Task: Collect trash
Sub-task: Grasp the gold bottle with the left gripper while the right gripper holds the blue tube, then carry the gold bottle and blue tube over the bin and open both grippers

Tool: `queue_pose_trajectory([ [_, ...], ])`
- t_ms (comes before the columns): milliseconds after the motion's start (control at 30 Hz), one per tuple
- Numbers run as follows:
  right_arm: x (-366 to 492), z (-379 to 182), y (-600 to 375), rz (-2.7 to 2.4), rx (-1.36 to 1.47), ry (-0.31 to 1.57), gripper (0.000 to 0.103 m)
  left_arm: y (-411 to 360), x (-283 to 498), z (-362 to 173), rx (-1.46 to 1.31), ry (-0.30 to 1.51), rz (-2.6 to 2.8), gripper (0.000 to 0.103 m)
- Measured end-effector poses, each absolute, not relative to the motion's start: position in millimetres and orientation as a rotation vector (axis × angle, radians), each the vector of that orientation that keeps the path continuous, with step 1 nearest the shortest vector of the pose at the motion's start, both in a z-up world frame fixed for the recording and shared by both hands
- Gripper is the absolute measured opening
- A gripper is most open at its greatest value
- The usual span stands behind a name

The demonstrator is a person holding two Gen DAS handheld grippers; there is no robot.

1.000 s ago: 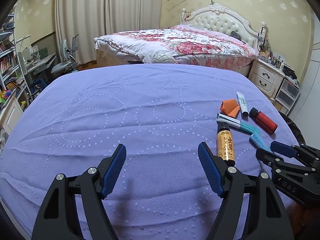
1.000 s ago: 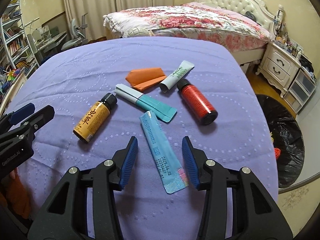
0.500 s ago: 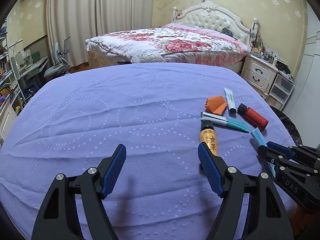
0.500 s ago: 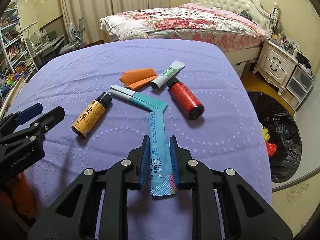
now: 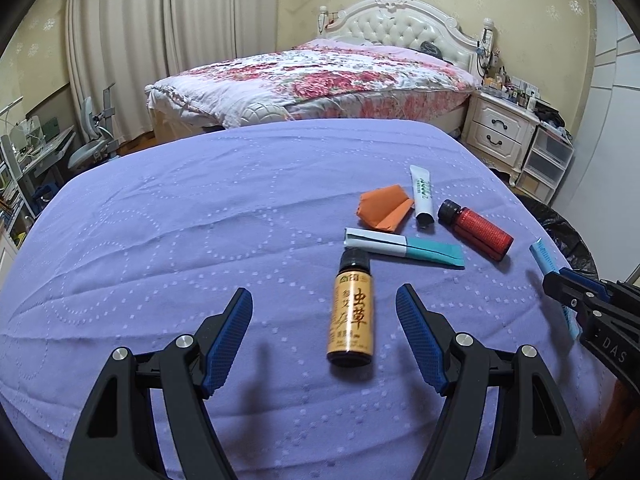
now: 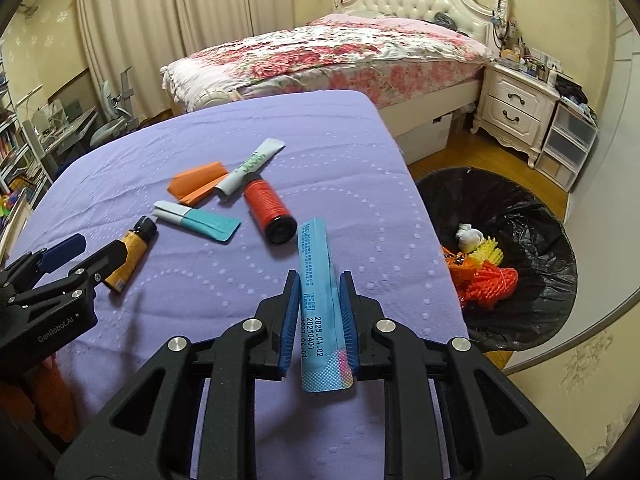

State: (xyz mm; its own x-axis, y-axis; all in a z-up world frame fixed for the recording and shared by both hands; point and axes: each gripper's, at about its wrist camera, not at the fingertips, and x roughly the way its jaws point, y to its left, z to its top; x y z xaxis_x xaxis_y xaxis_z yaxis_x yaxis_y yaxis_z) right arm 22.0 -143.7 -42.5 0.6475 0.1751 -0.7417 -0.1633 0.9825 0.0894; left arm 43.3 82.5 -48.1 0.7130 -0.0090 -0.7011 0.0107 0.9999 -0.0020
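My right gripper (image 6: 319, 288) is shut on a long blue sachet (image 6: 318, 280), which sticks out over the purple cloth (image 6: 224, 136); the same sachet (image 5: 543, 255) shows at the right edge of the left wrist view. My left gripper (image 5: 324, 312) stands open, with the amber bottle (image 5: 353, 312) lying on the cloth between its fingers, untouched. Further back lie a teal and white tube (image 5: 400, 245), an orange paper (image 5: 383, 208), a white tube (image 5: 422, 194) and a red bottle (image 5: 476, 231). In the right wrist view the left gripper (image 6: 82, 254) hangs over the amber bottle (image 6: 130, 254).
A bin lined with a black bag (image 6: 516, 216) stands on the floor right of the table, with yellow and orange trash inside. A bed (image 5: 320, 76) lies behind, a white nightstand (image 5: 500, 132) to its right, and desks and shelves along the left wall.
My right gripper closed on the blue sachet and lifted it rightward toward the bin. My left gripper moved right, so the amber bottle now lies between its open fingers.
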Motion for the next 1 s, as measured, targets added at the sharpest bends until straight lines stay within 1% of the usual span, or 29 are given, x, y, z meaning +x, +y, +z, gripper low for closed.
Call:
queue_pose_trajectory([
  [67, 25, -43, -147, 0.191, 0.022, 0.845, 0.020, 80, 49, -50, 0.008, 0.791, -0.017, 0.072],
  [133, 27, -44, -147, 0.191, 0.028, 0.845, 0.020, 79, 55, -53, 0.009, 0.811, -0.026, 0.066],
  [200, 29, -43, -148, 0.194, 0.032, 0.844, 0.020, 78, 59, -56, 0.005, 0.835, -0.037, 0.058],
  [233, 29, -43, -148, 0.195, 0.034, 0.843, 0.020, 79, 61, -58, 0.003, 0.846, -0.044, 0.055],
  [300, 30, -43, -148, 0.198, 0.037, 0.843, 0.020, 78, 62, -61, 0.001, 0.865, -0.056, 0.045],
  [333, 31, -44, -149, 0.199, 0.039, 0.843, 0.020, 78, 62, -62, 0.001, 0.873, -0.063, 0.043],
  [400, 31, -44, -149, 0.199, 0.041, 0.845, 0.020, 77, 61, -65, 0.003, 0.880, -0.070, 0.032],
  [467, 31, -45, -150, 0.199, 0.045, 0.848, 0.020, 75, 59, -65, 0.009, 0.877, -0.078, 0.025],
  [733, 32, -46, -152, 0.202, 0.051, 0.843, 0.020, 74, 49, -59, -0.006, 0.839, -0.088, 0.025],
  [1000, 30, -34, -159, 0.196, 0.075, 0.813, 0.020, 64, 34, -33, -0.027, 0.763, -0.126, 0.025],
])
